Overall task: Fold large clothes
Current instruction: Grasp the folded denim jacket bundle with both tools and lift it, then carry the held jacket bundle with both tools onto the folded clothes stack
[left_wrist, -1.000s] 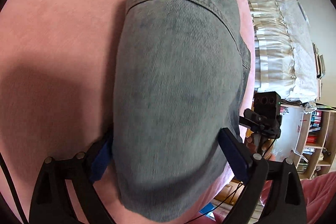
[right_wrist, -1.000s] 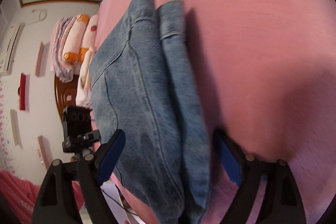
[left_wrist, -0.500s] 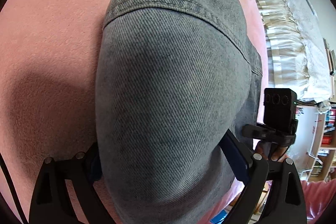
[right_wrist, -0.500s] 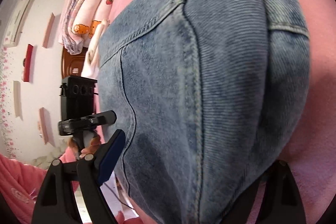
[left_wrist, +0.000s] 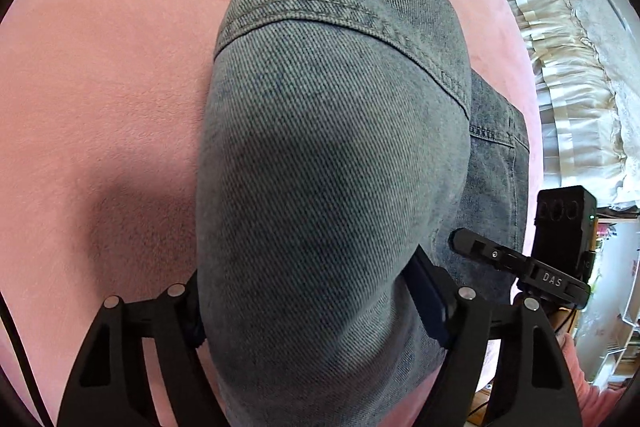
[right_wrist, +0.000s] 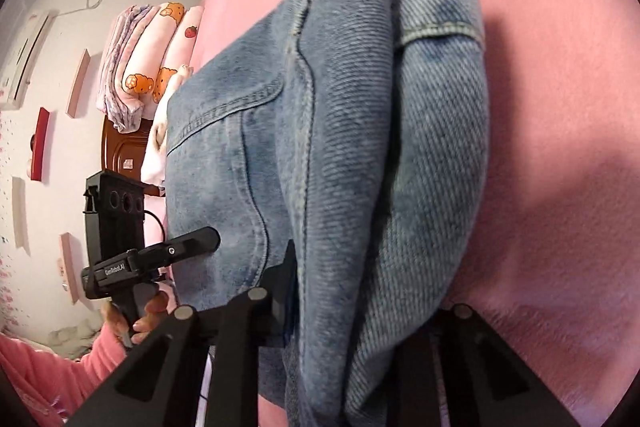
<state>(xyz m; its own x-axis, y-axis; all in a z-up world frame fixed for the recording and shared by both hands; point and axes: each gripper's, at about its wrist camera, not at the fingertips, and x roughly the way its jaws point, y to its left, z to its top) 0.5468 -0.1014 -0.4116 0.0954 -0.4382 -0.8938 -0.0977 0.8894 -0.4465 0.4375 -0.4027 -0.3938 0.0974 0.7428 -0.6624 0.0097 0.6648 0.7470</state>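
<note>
From the left wrist, the folded jeans filled the view, lying on the pink blanket with a stitched hem across the top of the bundle. The left gripper straddled the near end of the jeans; its jaws were closing, the denim bulging between them and both fingers pressed against its sides. To the right of the jeans, the other handheld tool showed against a cream ruffled bedcover.

From the right wrist, the jeans stood as stacked folds, a seam and pocket edge on the left face. The right gripper was closing too — its jaws had come in tight around the thick fold at the near end, fabric pinched between them. Left of the jeans, a hand in a pink sleeve gripped the other tool's handle.

The risk, as I judged it: each grip bit only part of a thick stack, so a lift could shed the inner layers — undoing the fold — or uneven pulls could skew it.
</note>
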